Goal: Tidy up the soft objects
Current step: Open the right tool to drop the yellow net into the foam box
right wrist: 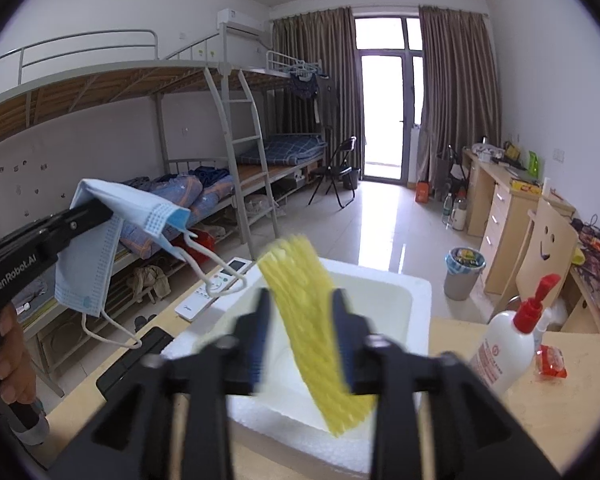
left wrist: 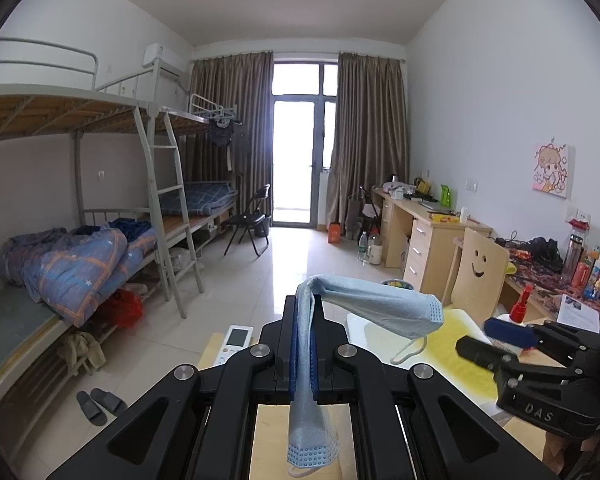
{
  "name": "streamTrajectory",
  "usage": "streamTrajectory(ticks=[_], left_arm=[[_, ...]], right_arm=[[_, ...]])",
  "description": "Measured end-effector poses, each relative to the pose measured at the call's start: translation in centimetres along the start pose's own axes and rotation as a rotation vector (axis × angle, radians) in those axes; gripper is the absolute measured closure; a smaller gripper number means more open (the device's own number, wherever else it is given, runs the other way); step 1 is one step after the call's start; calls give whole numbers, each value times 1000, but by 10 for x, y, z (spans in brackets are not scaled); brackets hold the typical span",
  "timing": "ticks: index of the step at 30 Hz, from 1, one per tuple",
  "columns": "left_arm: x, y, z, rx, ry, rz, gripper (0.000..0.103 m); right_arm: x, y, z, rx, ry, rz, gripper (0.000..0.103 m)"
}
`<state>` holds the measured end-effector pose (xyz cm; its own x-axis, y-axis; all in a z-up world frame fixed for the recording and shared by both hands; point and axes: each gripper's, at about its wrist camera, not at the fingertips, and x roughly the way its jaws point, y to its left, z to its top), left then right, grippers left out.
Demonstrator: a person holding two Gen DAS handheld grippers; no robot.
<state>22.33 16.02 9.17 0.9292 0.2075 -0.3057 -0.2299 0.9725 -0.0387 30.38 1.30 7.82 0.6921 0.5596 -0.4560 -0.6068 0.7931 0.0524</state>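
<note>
My left gripper is shut on a light blue face mask, which drapes over both sides of the fingers; it also shows in the right wrist view, held up at the left. My right gripper is open over a white foam box. A yellow foam net sleeve hangs tilted between the blurred fingers above the box; whether it touches a finger I cannot tell. In the left wrist view the right gripper sits at the right over the yellow sleeve.
A white remote and a black flat object lie on the wooden table left of the box. A white pump bottle with a red top and a red packet stand to the right. Bunk beds line the left wall, desks the right.
</note>
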Motion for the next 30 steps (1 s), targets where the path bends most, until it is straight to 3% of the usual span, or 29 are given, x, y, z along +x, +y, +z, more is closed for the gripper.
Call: streamTrajectory(ticks=[1, 3, 6, 15, 30], left_arm=[[1, -1, 0, 0, 0, 0, 98], [1, 0, 0, -2, 3, 1, 98], [2, 0, 3, -4, 5, 3, 98], [1, -14, 10, 20, 0, -36, 98], [15, -76, 14, 68, 29, -159, 98]], right_arm=[[-1, -1, 0, 6, 0, -4, 45], [-6, 0, 0, 13, -6, -20, 21], [-13, 1, 1, 9, -24, -38, 11], [-42, -7, -3, 6, -68, -73, 8], [-95, -43, -24, 67, -126, -164, 8]])
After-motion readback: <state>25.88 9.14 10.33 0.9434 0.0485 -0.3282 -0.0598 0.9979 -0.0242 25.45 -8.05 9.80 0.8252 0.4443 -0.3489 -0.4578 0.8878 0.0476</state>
